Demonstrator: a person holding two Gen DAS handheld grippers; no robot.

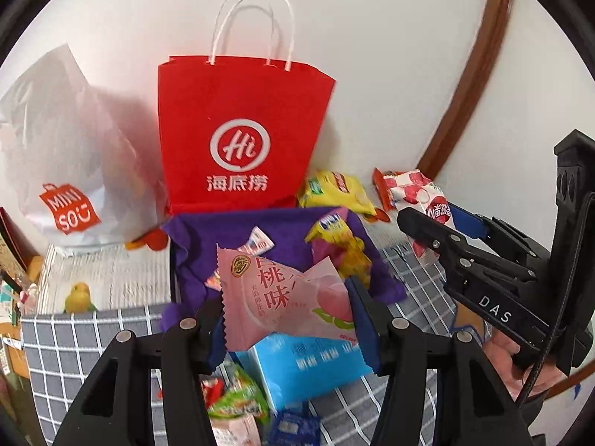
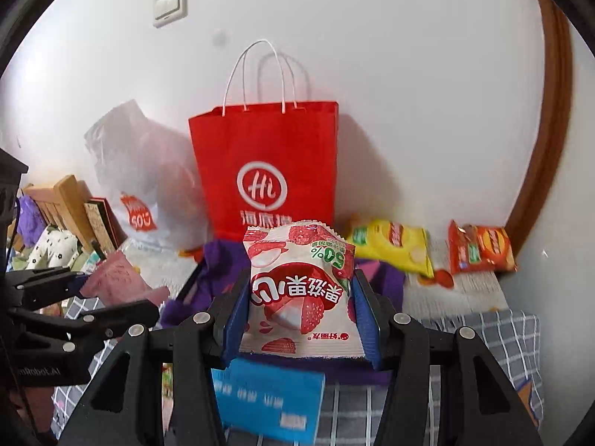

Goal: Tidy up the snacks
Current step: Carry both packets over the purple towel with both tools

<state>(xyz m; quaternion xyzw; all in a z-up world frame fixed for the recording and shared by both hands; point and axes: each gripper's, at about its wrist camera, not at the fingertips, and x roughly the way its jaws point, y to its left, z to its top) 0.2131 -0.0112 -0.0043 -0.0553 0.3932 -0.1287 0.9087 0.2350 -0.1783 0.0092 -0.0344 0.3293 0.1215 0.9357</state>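
My left gripper (image 1: 286, 304) is shut on a pink peach snack packet (image 1: 275, 297), held above a purple cloth bin (image 1: 282, 230) with small sweets in it. My right gripper (image 2: 297, 297) is shut on a white-and-red lychee snack packet (image 2: 297, 290); it also shows in the left wrist view (image 1: 424, 200) at the right. A red paper bag (image 1: 241, 130) (image 2: 267, 171) with white handles stands upright against the wall behind the bin. The left gripper (image 2: 111, 297) shows at the left of the right wrist view with the pink packet (image 2: 115, 278).
A white MINISO plastic bag (image 1: 70, 156) sits left of the red bag. A yellow chip bag (image 2: 390, 245) and an orange snack pack (image 2: 479, 249) lie at the right by the wall. A blue box (image 1: 305, 364) and small wrappers (image 1: 238, 401) lie below on the checked cloth.
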